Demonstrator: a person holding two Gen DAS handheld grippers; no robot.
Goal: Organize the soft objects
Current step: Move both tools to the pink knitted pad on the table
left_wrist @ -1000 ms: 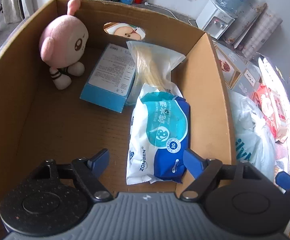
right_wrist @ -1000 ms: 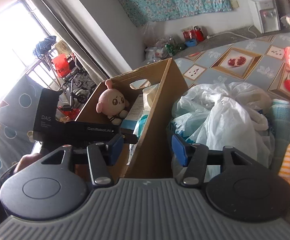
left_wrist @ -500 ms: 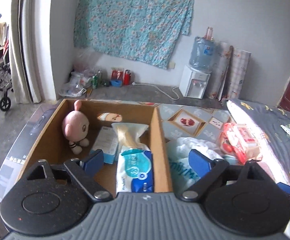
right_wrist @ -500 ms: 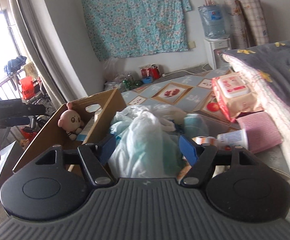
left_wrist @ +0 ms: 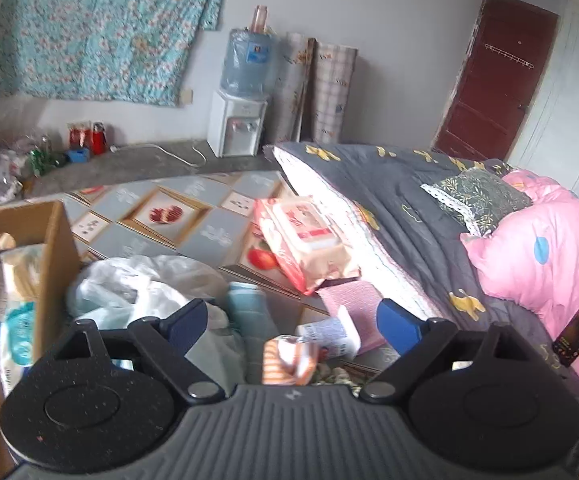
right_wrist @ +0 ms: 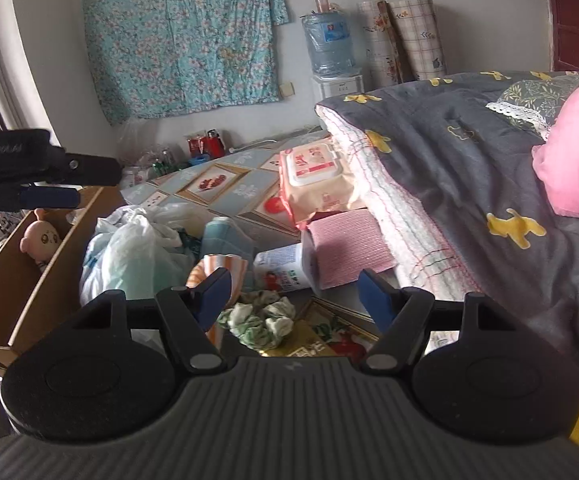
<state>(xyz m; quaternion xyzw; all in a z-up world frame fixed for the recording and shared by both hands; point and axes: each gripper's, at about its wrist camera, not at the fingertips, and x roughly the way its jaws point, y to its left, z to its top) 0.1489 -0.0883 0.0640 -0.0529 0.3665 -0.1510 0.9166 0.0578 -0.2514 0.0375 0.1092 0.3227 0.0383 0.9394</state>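
Change: both claws are being swung away from the cardboard box (left_wrist: 55,264).
Left claw (left_wrist: 293,320): held open, empty; striped cloth (left_wrist: 285,364) ahead.
Right claw (right_wrist: 295,294): held open, empty; green scrunchie (right_wrist: 261,320) ahead.

A brown cardboard box (right_wrist: 41,280) holds a pink plush toy (right_wrist: 41,236). Beside it lie a white plastic bag (right_wrist: 129,252), an orange-and-white striped cloth (right_wrist: 217,266), a green-and-white scrunchie (right_wrist: 261,320) and a pink textured pack (right_wrist: 349,244). The bed cover (right_wrist: 469,184) is grey with yellow figures.
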